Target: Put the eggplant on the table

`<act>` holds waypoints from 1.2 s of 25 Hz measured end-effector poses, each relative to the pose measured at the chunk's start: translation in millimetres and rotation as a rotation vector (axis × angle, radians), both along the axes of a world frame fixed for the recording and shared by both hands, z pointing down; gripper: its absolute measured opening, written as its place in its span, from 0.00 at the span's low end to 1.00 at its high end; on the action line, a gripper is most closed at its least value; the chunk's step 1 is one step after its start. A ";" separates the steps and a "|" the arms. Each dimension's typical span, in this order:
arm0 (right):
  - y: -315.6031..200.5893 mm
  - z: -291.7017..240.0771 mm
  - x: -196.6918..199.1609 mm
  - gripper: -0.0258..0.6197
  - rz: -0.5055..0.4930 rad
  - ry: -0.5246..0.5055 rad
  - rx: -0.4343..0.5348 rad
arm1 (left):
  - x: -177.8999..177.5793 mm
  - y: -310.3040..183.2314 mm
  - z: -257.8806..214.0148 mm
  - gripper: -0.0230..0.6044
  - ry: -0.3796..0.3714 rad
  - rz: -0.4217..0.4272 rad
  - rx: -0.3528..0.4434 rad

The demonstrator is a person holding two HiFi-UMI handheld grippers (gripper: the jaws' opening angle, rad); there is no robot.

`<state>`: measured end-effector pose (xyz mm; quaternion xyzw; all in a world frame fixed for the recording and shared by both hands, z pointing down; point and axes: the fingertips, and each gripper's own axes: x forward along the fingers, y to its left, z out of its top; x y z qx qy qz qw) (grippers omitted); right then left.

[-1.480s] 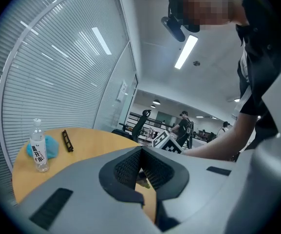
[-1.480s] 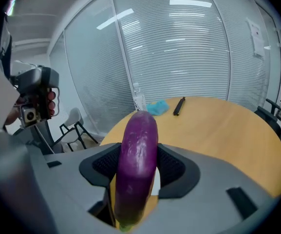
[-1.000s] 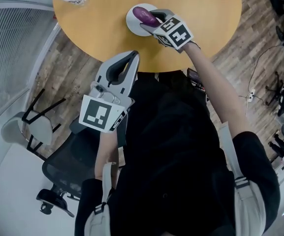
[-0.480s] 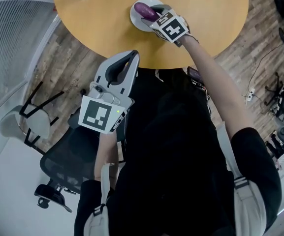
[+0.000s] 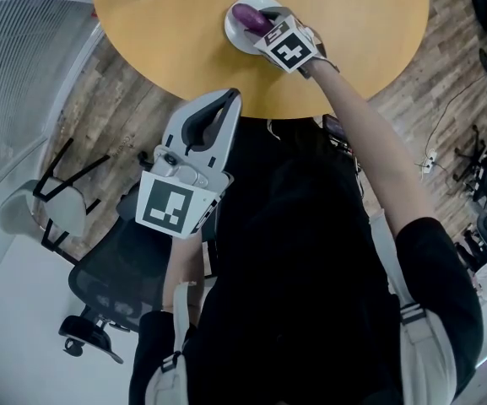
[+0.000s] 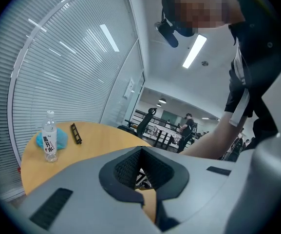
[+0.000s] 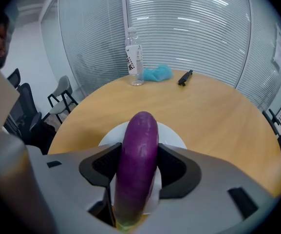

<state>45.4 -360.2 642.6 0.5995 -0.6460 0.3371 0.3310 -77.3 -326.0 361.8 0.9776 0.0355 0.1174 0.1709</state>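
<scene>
A purple eggplant [image 5: 250, 17] lies on a small white plate [image 5: 235, 32] near the front edge of the round wooden table [image 5: 361, 24]. My right gripper [image 5: 265, 25] reaches down over the plate. In the right gripper view the eggplant [image 7: 139, 155] runs lengthwise between the two jaws of the right gripper [image 7: 138, 177], which stand wide around it, and the plate [image 7: 173, 134] shows beneath. My left gripper [image 5: 229, 96] hangs below the table edge, in front of my body, jaws together and empty; the left gripper [image 6: 141, 182] looks across the tabletop.
A water bottle [image 7: 134, 57], a blue cloth [image 7: 156, 73] and a small black item [image 7: 185, 77] sit at the far side of the table. A black office chair [image 5: 108, 285] and a grey chair [image 5: 32, 213] stand on the floor at left.
My right gripper has come down and closer over the plate, so the eggplant now sits between its jaws. The eggplant and the left gripper have stayed put.
</scene>
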 end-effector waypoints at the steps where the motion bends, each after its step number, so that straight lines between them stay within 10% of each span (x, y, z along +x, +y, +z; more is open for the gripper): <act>1: -0.2 0.9 0.4 0.40 -0.001 0.004 -0.002 | 1.1 -0.3 -0.5 0.05 0.006 0.000 0.001; 30: 12.6 -39.0 8.3 0.46 -0.035 -0.039 0.059 | 14.6 14.4 -7.5 0.05 0.002 0.083 0.030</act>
